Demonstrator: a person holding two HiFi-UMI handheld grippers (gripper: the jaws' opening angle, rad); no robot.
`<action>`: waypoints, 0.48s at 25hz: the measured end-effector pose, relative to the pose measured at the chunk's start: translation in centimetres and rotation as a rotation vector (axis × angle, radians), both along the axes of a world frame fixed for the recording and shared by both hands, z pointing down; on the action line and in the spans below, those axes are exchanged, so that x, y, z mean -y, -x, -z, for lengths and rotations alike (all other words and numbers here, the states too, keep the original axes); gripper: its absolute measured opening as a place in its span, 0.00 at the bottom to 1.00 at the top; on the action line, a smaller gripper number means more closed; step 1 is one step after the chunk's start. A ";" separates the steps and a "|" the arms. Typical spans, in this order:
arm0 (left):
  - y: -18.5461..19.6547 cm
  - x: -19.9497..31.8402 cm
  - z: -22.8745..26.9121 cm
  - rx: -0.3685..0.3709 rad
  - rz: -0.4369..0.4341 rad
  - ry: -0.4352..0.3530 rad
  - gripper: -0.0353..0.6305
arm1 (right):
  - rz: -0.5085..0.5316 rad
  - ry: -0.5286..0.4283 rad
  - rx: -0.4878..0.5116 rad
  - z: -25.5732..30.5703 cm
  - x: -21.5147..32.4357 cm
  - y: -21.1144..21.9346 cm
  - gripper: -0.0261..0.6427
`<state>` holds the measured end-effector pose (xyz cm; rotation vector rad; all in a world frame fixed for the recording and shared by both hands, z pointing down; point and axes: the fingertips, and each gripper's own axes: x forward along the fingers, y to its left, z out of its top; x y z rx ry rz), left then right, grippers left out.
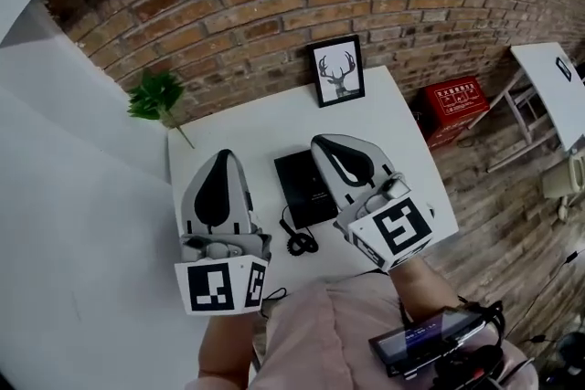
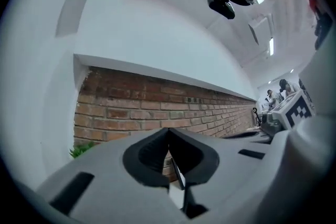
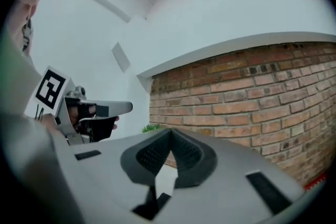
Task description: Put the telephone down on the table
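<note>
Rough red brick wall [image 1: 274, 5] closes the far side of the scene, and the white rectangular table [image 1: 265, 119] stands against it. Your left gripper [image 1: 221, 156] and right gripper [image 1: 322, 144] hang over the table's near half, both pointing towards the wall. Each gripper view shows its black pads pressed together with nothing between them and only brick beyond, so both are clenched and empty. The flat black telephone [image 1: 302, 187] lies on the tabletop between the two, below them, with its long axis running near to far. In the head view your right gripper overlaps the telephone's right edge, while your left sits a little apart on the other side, so the right looks the closer hand. The black coiled cord [image 1: 299, 239] curls off the near end, towards you. Since the telephone rests on the table and neither gripper holds it, the set-down looks complete. Farther back stand the framed deer picture [image 1: 336, 71] and, at the far left corner, the green plant [image 1: 155, 96].
</note>
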<state>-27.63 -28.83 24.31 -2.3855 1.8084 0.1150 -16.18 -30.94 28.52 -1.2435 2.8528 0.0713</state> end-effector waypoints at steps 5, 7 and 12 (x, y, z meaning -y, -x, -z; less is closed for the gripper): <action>-0.5 -0.1 -1.2 0.053 0.018 0.009 0.05 | -0.054 -0.028 -0.016 -0.6 -0.5 -0.4 0.05; -0.6 -0.1 -1.2 0.048 0.015 0.009 0.05 | -0.066 -0.035 -0.021 -0.7 -0.6 -0.5 0.05; -0.9 -0.2 -0.9 0.044 0.008 0.008 0.05 | -0.079 -0.030 -0.031 -0.6 -0.9 -0.1 0.05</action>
